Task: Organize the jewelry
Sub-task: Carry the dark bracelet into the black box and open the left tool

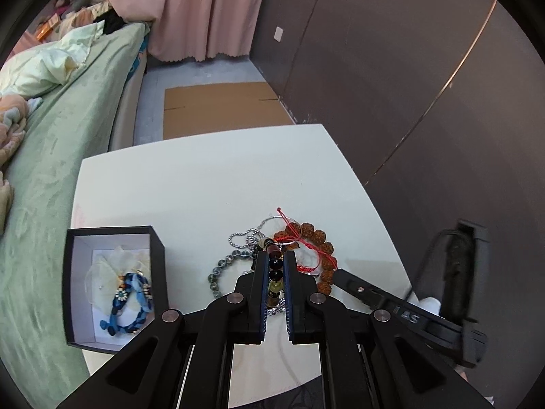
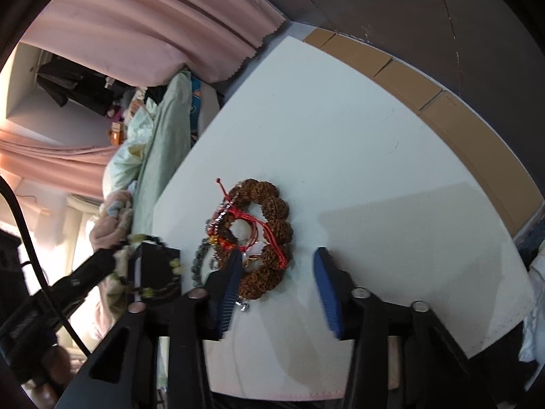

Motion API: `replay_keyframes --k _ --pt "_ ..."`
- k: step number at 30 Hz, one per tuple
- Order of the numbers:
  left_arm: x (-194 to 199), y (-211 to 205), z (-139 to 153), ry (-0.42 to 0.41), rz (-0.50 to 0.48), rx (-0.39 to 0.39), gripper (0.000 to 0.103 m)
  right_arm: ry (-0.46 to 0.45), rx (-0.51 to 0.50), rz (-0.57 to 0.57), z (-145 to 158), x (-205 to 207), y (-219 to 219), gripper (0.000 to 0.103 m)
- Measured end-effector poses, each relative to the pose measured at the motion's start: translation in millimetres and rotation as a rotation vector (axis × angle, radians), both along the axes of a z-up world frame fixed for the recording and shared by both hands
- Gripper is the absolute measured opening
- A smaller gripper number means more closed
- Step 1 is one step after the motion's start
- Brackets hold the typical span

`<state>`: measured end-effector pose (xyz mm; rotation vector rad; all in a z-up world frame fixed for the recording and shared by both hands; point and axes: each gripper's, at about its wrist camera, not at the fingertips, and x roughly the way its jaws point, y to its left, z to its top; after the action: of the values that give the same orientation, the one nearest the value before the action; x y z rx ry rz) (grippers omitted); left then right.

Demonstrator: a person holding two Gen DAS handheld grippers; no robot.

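The left gripper [image 1: 275, 266] has its jaws drawn in on a bracelet of dark and amber beads [image 1: 274, 274], the strand running lengthwise between the blue pads; the right gripper [image 2: 277, 279] stands with jaws wide apart over the table, its left pad just beside the brown seed-bead bracelet [image 2: 272, 235] and clamping nothing. Taking the black box [image 1: 114, 286] as the landmark, the pile of jewelry lies to its right on the white table [image 1: 204, 187], and the held bracelet is at the near edge of that pile. The step in hand looks to be lifting this bracelet clear and carrying it to the box. It would go best with a slow, straight lift, since the silver chain [image 1: 243, 238] and the red cord [image 1: 299, 238] lie tangled close by and may drag along; the right gripper could pin the seed beads down if they follow. Inside the box a blue braided bracelet [image 1: 131, 310] and a pale sheer flower piece [image 1: 105, 279] already rest, so room is limited. How much of the held strand hangs below the pads is hidden by the gripper body, and in the right wrist view the box is dark, blurred and half covered by the other tool.
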<state>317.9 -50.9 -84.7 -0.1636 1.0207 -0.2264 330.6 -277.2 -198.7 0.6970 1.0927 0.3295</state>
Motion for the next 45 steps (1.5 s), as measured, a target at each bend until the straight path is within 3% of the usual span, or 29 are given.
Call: replay_keyframes --k 2,4,7,15,31,39,45 --pt "-3.1 5.6 3.0 -0.005 0.004 -0.006 0.008 0.006 -0.007 0.001 -1.1 0.3 -0.6 0.033" --pt "-4.9 10.8 5.6 -0.008 0.012 -0.014 0.008 0.015 -0.015 0.001 -1.0 -0.1 -0.1 0.016" --pt "-8.3 18.5 9.2 -0.014 0.024 -0.030 0.008 0.020 0.009 0.000 -0.3 -2.8 -2.8 0.007" --pt "-19.6 34.7 19.0 -0.035 0.038 -0.059 0.008 -0.064 0.065 -0.005 24.9 -14.1 -5.7 0.006" --pt "-39.3 84.8 45.8 -0.100 0.103 -0.106 0.008 -0.290 0.073 0.067 135.1 -31.1 31.6 0.006" --pt "-40.0 109.5 34.1 -0.109 0.160 -0.096 0.008 -0.330 0.075 0.098 153.3 -41.5 54.4 0.006" --pt "-33.6 142.5 10.5 -0.008 0.245 -0.183 0.012 -0.319 0.052 0.149 152.1 -41.3 85.0 0.006"
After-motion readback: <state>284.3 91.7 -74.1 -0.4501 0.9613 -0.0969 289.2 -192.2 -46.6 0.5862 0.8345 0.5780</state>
